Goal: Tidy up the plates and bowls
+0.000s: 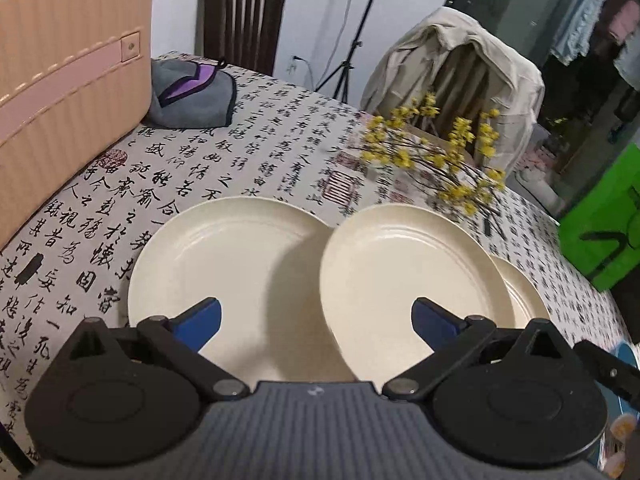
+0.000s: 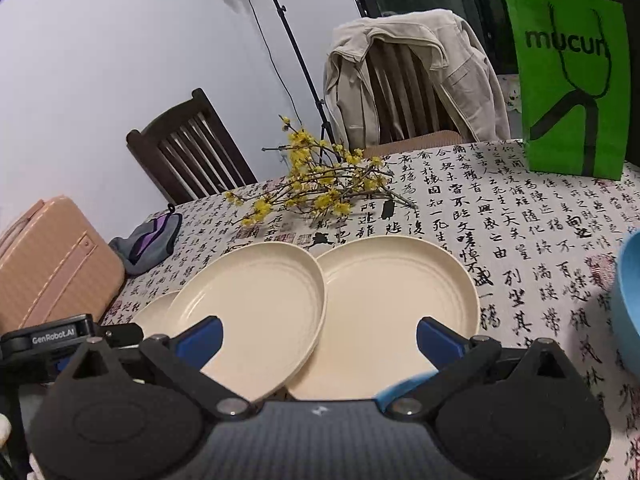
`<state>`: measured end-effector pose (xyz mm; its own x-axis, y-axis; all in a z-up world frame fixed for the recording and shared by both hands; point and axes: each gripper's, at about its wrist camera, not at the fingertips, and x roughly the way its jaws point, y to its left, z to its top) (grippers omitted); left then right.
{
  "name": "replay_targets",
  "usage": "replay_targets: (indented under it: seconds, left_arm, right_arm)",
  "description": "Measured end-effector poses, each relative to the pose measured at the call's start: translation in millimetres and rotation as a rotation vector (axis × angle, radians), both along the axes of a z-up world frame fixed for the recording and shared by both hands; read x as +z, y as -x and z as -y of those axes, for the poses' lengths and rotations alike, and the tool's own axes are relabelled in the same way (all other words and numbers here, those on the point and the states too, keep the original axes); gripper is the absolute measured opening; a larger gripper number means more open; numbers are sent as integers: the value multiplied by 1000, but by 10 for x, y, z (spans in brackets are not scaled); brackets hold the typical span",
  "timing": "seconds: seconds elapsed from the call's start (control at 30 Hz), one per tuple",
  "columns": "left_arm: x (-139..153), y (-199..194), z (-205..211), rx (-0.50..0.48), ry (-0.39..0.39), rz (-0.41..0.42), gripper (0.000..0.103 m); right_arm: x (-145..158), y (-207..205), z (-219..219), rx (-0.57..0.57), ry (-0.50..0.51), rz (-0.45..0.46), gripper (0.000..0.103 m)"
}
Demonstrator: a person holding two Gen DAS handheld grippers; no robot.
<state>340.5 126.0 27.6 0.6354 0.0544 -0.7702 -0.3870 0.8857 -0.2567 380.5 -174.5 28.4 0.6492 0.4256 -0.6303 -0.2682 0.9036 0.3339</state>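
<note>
Three cream plates lie on the calligraphy-print tablecloth (image 1: 208,152). The middle plate (image 1: 400,280) (image 2: 248,312) overlaps the rims of both neighbours and sits a little tilted. To one side is the left plate (image 1: 224,272) (image 2: 154,314), to the other the right plate (image 1: 518,300) (image 2: 400,304). My left gripper (image 1: 318,320) hovers open over the seam between the left and middle plates, holding nothing. My right gripper (image 2: 320,338) stands open above the middle and right plates, also holding nothing. A blue bowl (image 2: 628,300) sits at the right edge.
A pink suitcase (image 1: 60,92) stands on the table's left side, with a grey-purple cloth (image 1: 192,92) beside it. Yellow flower branches (image 2: 316,192) lie behind the plates. A green paper bag (image 2: 572,80) stands far right. Two chairs, one draped with a beige jacket (image 2: 408,72), face the far edge.
</note>
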Motion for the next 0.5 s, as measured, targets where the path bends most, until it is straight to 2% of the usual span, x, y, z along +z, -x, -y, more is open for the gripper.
replay_targets:
  seconds: [0.23,0.3,0.5]
  left_arm:
    - [-106,-235,-60,29,11,-15,103]
    - [-133,-285,-45,30,8,-17,103]
    - [-184,-394,14,21,-13,-13,103]
  right_arm:
    - [-117,-305,-177,4,44,-36,101]
    - [-162,-381,-224,3,54,-54,96]
    - [-266,-556,-338,-7,83,-91,92]
